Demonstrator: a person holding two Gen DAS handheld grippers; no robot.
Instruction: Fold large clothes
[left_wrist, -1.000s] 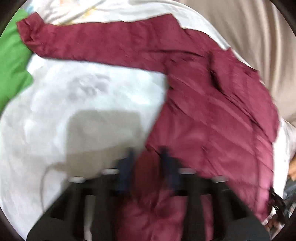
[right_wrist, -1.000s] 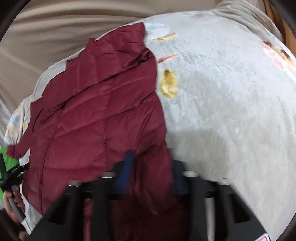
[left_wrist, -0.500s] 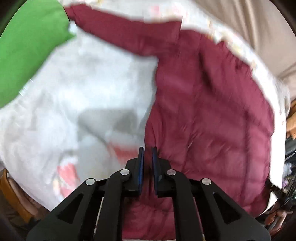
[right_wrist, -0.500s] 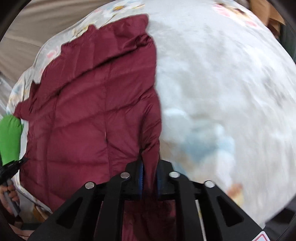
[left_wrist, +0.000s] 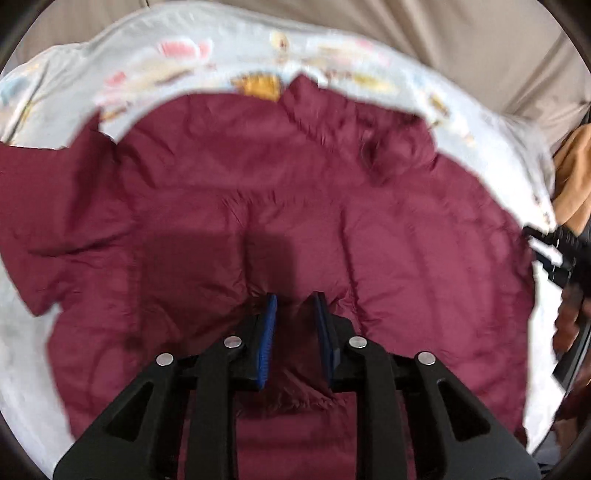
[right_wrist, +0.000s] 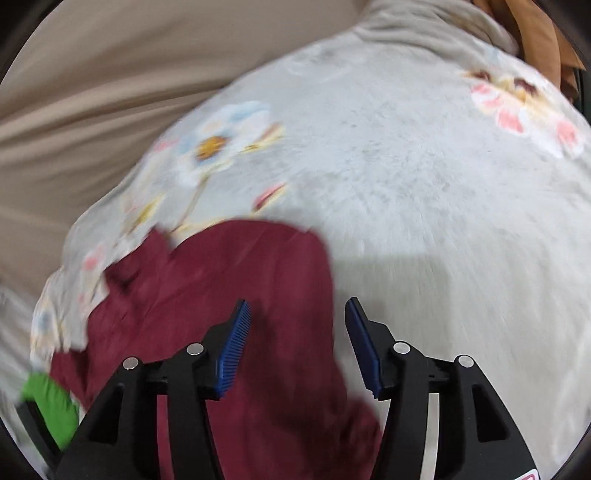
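Observation:
A maroon quilted jacket (left_wrist: 332, 206) lies spread on a white flowered blanket (left_wrist: 184, 62), its collar at the far side. My left gripper (left_wrist: 297, 306) hovers over the jacket's middle. Its jaws are opening, with a small gap between the blue pads (left_wrist: 267, 339) and a puckered ridge of jacket fabric between their tips, not pinched. In the right wrist view my right gripper (right_wrist: 297, 314) is also opening, its jaws wide apart over the jacket's (right_wrist: 236, 280) right edge; the cloth lies loose under them.
Beige fabric (right_wrist: 110, 92) hangs behind the bed. An orange-brown cloth (left_wrist: 572, 177) sits at the bed's right end. Something green (right_wrist: 48, 410) shows at the lower left of the right wrist view. A hand (left_wrist: 569, 317) shows at the right edge.
Both grippers were shut on the jacket's near edge and swung across the bed with it. Their jaws have since parted, the right ones wider, and the fabric has dropped.

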